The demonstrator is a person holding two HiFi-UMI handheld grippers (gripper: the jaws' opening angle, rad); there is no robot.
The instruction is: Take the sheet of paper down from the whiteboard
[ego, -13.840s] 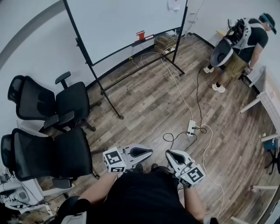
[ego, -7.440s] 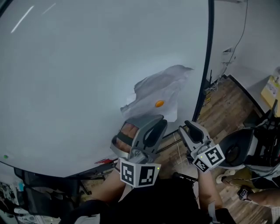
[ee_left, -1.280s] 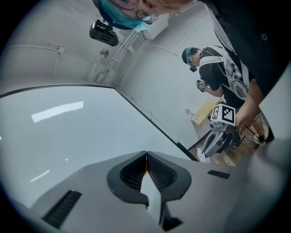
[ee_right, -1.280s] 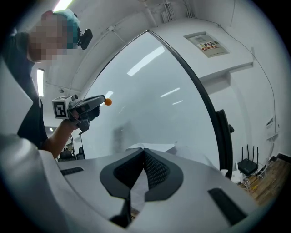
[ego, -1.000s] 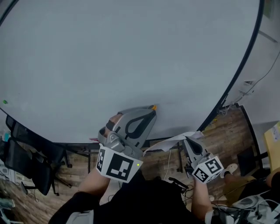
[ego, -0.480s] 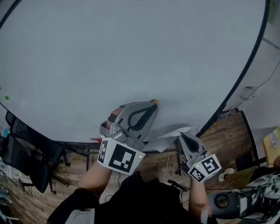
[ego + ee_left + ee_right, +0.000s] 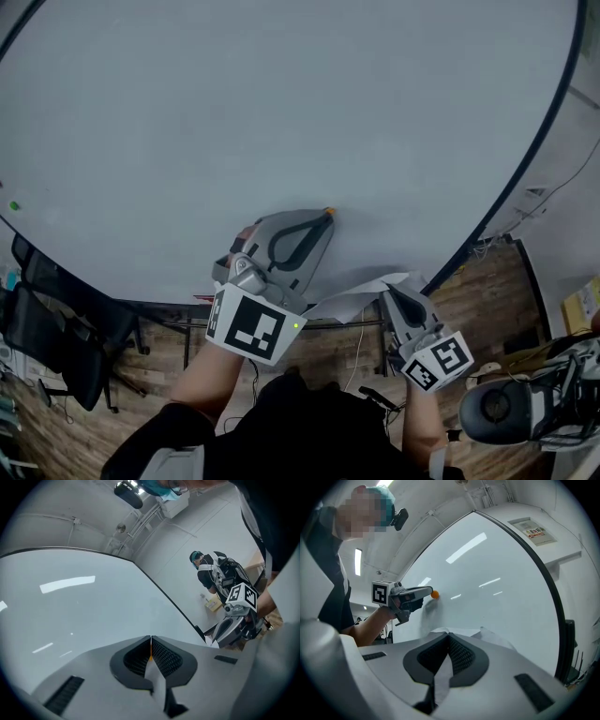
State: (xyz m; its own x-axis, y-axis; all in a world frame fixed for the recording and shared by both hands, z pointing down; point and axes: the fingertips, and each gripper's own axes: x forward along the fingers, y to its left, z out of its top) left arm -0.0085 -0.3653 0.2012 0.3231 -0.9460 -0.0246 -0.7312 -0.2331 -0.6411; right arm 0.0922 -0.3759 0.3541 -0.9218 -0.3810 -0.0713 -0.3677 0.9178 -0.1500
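The sheet of paper [image 7: 361, 298] is off the whiteboard [image 7: 281, 94] and hangs crumpled from my right gripper [image 7: 392, 292], which is shut on its edge. In the right gripper view the paper [image 7: 497, 637] sticks out past the shut jaws of my right gripper [image 7: 449, 637]. My left gripper [image 7: 323, 217] is shut on a small orange magnet [image 7: 328, 213] held against the board; the magnet [image 7: 435, 594] also shows at its tip in the right gripper view. Only an orange sliver [image 7: 151, 657] shows between the jaws of my left gripper [image 7: 151, 641].
The board's black frame [image 7: 525, 178] runs down the right. Black office chairs [image 7: 56, 347] stand at lower left on the wooden floor. Another person [image 7: 208, 571] stands by the far wall, with gear [image 7: 525, 412] showing at lower right. A notice [image 7: 533, 529] hangs on the wall.
Both grippers have risen a little. The right one has carried the paper up and slightly left; the left one still holds the magnet at the board.
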